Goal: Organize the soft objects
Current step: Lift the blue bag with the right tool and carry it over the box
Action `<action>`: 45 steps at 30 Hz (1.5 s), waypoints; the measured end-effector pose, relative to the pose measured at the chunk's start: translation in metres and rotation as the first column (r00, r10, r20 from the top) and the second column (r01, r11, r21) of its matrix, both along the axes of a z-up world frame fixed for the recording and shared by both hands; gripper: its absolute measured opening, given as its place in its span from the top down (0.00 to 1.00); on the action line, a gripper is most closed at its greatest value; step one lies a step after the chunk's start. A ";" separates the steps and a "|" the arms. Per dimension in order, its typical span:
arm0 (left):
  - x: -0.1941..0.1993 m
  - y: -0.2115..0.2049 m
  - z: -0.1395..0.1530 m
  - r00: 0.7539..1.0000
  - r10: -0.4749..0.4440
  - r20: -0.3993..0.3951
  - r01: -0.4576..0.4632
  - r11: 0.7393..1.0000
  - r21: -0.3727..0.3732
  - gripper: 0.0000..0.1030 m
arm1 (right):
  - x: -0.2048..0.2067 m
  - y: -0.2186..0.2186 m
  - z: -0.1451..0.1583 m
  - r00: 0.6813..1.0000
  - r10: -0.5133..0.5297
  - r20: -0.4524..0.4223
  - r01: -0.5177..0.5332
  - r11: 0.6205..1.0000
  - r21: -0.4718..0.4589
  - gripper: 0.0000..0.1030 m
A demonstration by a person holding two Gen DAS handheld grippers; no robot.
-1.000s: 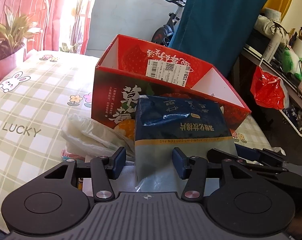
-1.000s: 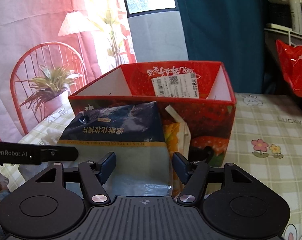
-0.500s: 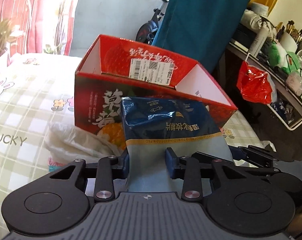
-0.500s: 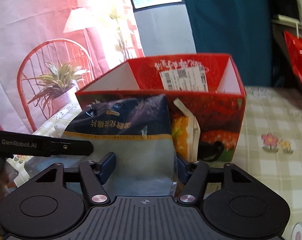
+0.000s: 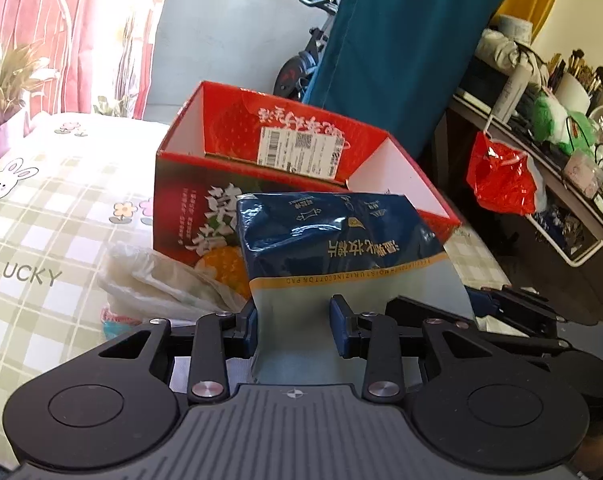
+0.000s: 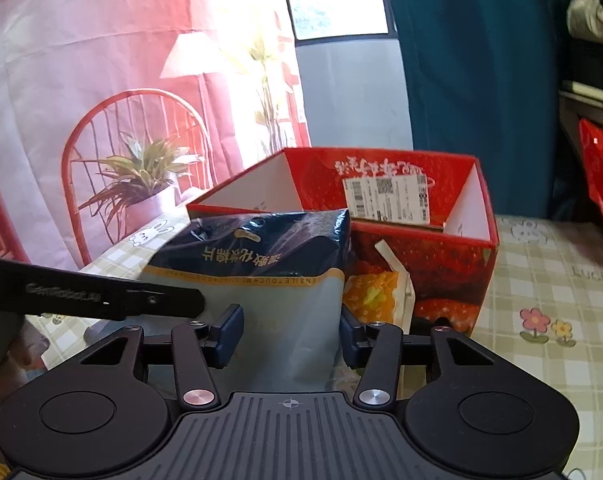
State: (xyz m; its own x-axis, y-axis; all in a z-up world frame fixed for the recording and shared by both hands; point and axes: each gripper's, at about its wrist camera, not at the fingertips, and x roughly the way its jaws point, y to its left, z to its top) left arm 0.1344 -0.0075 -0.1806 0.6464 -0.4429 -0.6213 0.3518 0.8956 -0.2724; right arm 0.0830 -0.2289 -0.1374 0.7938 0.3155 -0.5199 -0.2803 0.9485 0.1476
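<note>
- I count one blue-and-white cotton pad pack, also seen from the right wrist.
- I count one red strawberry box, open at the top, with one white shipping label on its inner wall.
- I count one crumpled white plastic bag beside the box.
- I count two grippers: the left gripper and the right gripper, each with two blue-padded fingers.
- I count one checked tablecloth, showing one printed rabbit in the left view.
- I count one potted plant and one red wire chair.
- I count one red plastic bag hanging at the shelf.
</note>
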 end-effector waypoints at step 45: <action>0.028 -0.012 0.091 0.959 -0.031 0.281 0.033 0.999 0.000 0.60 | 0.008 -0.006 0.072 0.980 0.092 0.179 -0.070 0.989 -0.127 0.75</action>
